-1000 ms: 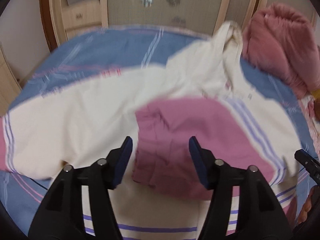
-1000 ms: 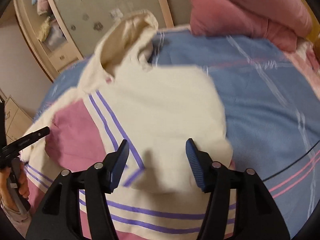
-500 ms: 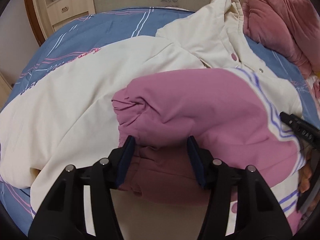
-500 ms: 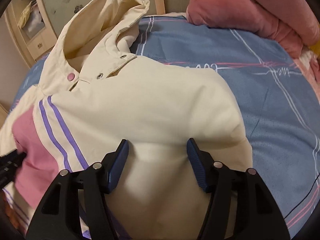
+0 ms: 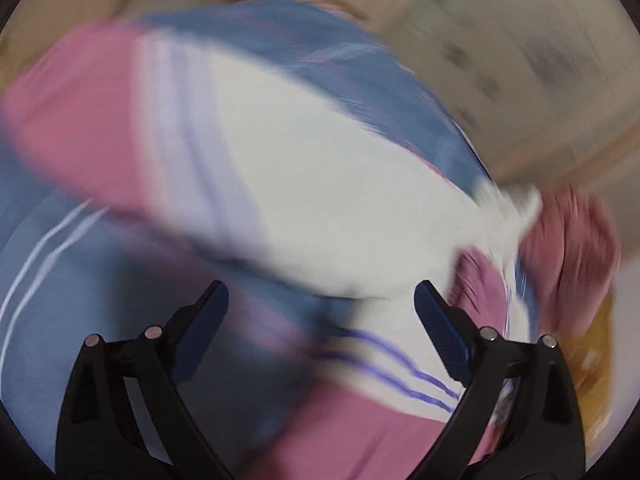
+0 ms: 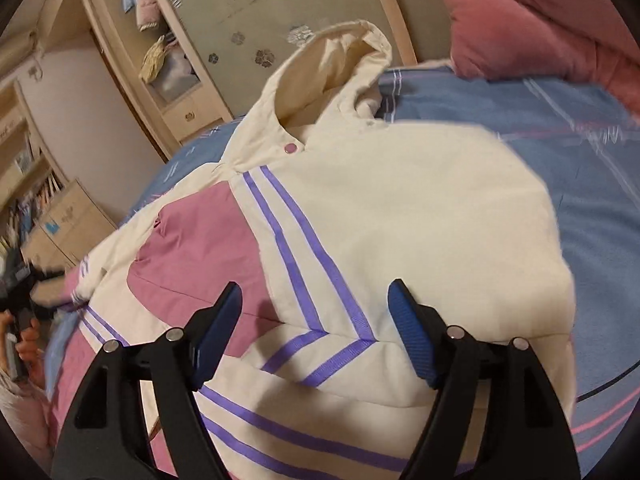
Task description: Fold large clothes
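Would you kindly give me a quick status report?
Left gripper and right gripper open, empty. Jacket on bed, sleeves folded across front. Pink quilt beyond, nothing blocking.

Blurred left view, jacket cut off at the edges

The left wrist view is smeared all over: the jacket (image 5: 304, 184) and the bed sheet (image 5: 80, 280) show only as colour patches. In the right wrist view the jacket's lower part runs out of the bottom edge behind the right tool (image 6: 314, 324), and the left tool (image 6: 16, 280) at the left border is blurred and half cut off.
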A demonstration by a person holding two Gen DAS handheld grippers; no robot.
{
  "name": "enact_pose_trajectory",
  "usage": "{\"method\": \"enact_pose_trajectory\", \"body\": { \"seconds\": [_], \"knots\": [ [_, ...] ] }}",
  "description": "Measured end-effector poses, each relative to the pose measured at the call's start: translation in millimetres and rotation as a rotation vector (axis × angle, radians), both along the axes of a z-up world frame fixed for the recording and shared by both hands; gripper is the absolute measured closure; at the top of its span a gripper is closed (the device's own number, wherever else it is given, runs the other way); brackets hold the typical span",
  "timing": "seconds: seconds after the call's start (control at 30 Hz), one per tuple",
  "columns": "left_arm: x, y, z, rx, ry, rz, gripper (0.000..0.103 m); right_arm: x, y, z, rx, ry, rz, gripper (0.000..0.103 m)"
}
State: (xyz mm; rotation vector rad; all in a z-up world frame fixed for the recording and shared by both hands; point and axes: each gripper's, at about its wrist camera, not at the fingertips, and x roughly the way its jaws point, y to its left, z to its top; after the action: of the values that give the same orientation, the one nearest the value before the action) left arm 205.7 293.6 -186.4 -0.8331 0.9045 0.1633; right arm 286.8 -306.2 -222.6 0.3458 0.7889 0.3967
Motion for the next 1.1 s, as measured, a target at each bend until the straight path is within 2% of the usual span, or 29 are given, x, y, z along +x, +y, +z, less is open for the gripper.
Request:
{"method": "enact_pose_trajectory", "body": {
  "seconds": [0.03,0.1,0.17,0.2,0.3,0.4,0.43,0.47,0.5,0.53,0.6,0.67,0.8,0.83,0.87,0.9,0.93,0.97,1.0,1.03,1.1],
  "knots": [
    [-10.4,23.3,-10.7,-0.061,0.008,0.05,0.008,1.2,-1.9,-1.9,0.021,0.007,-0.006,0.027],
    [-24.6,53.1,-27.5,-0.134,0.008,0.123,0.008,0.7,-1.8,-1.5,0.036,0.008,-0.009,0.027],
    [-33.3,76.5,-37.6,-0.216,-0.062,0.189,0.008,1.4,0.9,-1.8,0.027,0.003,-0.005,0.027],
    [-34.7,85.8,-38.6,-0.236,-0.094,0.227,0.008,2.1,1.2,-2.1,0.025,0.002,0.0,0.025],
    [-30.1,106.3,-36.6,-0.231,-0.148,0.331,0.008,0.7,4.7,-3.8,0.012,-0.005,0.01,0.021],
    [-21.4,123.0,-43.8,-0.266,-0.157,0.41,0.01,-1.5,5.6,-4.1,0.009,-0.011,0.013,0.019],
    [-21.0,124.5,-44.8,-0.269,-0.166,0.435,0.022,-1.3,5.6,-4.6,0.014,-0.011,0.016,0.019],
    [-20.8,125.2,-43.1,-0.261,-0.173,0.455,0.04,-1.2,5.2,-5.5,0.021,-0.01,0.019,0.018],
    [-20.4,125.6,-41.1,-0.254,-0.17,0.457,0.072,-0.9,4.5,-6.0,0.025,-0.009,0.02,0.017],
    [-17.1,122.5,-34.6,-0.248,-0.177,0.461,0.086,-0.7,4.4,-6.6,0.029,-0.008,0.021,0.017],
    [-14.8,109.6,-7.3,-0.247,-0.296,0.435,0.089,-0.5,3.6,-7.0,0.035,-0.008,0.022,0.017],
    [-12.7,89.4,27.7,-0.173,-0.372,0.388,0.09,-1.1,2.9,-7.3,0.041,-0.01,0.023,0.017],
    [9.3,9.8,110.5,-0.031,-0.524,0.162,0.09,-2.3,0.7,-7.4,0.057,-0.016,0.024,0.017],
    [19.6,-29.1,135.5,0.006,-0.568,0.046,0.089,-2.7,0.1,-7.2,0.062,-0.017,0.024,0.017],
    [27.2,-51.8,147.2,0.024,-0.585,-0.026,0.088,-3.0,-0.7,-7.2,0.068,-0.018,0.025,0.017],
    [38.2,-95.6,163.2,0.056,-0.603,-0.173,0.081,-3.4,-1.3,-7.3,0.073,-0.019,0.025,0.017],
    [44.9,-125.2,170.6,0.078,-0.603,-0.279,0.073,-3.7,-2.0,-7.4,0.078,-0.018,0.026,0.017],
    [53.3,-166.9,175.9,0.112,-0.583,-0.426,0.068,-3.9,-2.8,-7.5,0.084,-0.018,0.026,0.017],
    [59.3,-209.0,175.3,0.157,-0.544,-0.573,0.057,-4.3,-3.3,-7.6,0.088,-0.018,0.026,0.017],
    [59.1,-237.9,170.2,0.192,-0.512,-0.663,0.047,-4.7,-4.0,-7.6,0.095,-0.019,0.027,0.017],
    [61.9,-302.5,147.9,0.297,-0.425,-0.842,0.04,-5.5,-8.5,-7.9,0.124,-0.02,0.027,0.017]
  ]
}}
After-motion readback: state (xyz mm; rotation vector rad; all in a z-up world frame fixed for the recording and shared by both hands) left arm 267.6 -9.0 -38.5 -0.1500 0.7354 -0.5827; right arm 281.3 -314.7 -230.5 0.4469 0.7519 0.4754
